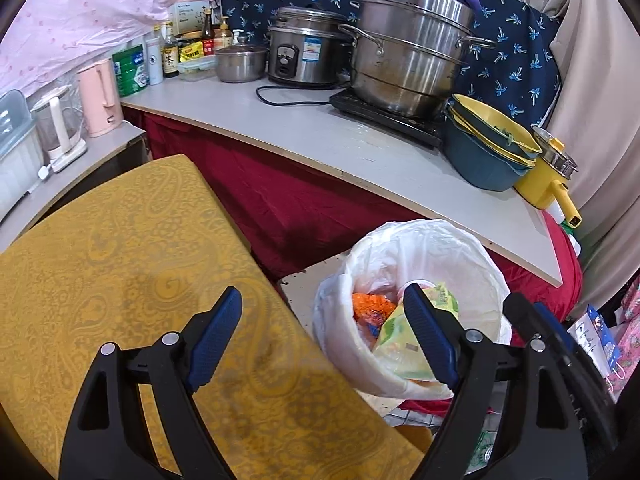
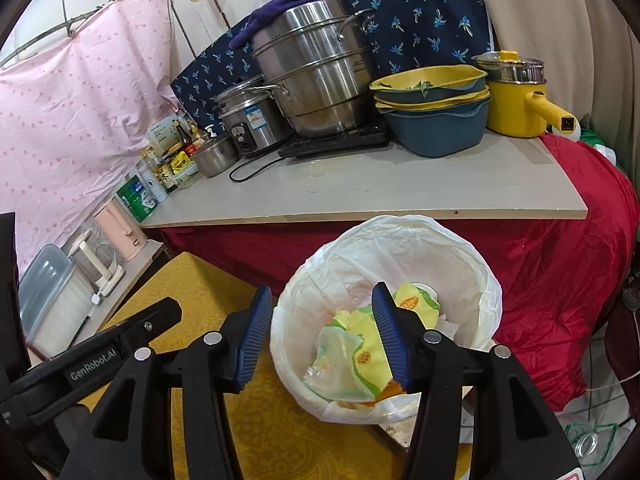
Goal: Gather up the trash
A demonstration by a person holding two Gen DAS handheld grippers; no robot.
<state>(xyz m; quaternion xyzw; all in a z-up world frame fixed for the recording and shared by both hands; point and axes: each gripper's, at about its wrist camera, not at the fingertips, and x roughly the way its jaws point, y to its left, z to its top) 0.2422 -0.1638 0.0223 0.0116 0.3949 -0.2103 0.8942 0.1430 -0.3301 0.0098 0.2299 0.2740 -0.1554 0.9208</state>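
Observation:
A bin lined with a white plastic bag (image 1: 424, 240) (image 2: 404, 228) stands on the floor between the yellow-clothed table and the red-skirted counter. Inside it lie crumpled yellow-green wrappers (image 1: 394, 334) (image 2: 352, 354) and an orange wrapper (image 1: 370, 304). My left gripper (image 1: 322, 298) is open, one blue pad over the table's corner and the other over the bin, with nothing between them. My right gripper (image 2: 322, 294) hangs above the bin's near-left rim, also open and empty. The wrappers rest in the bin below its jaws and are not touched.
The table with the yellow patterned cloth (image 1: 120, 280) (image 2: 200, 280) lies left of the bin. A grey counter (image 1: 312, 136) (image 2: 400, 184) behind it carries a steel steamer (image 1: 412, 52), a rice cooker (image 1: 304, 52), stacked basins (image 2: 436, 108) and a yellow pot (image 2: 516, 104). Red cloth (image 2: 560, 280) bulges at the right.

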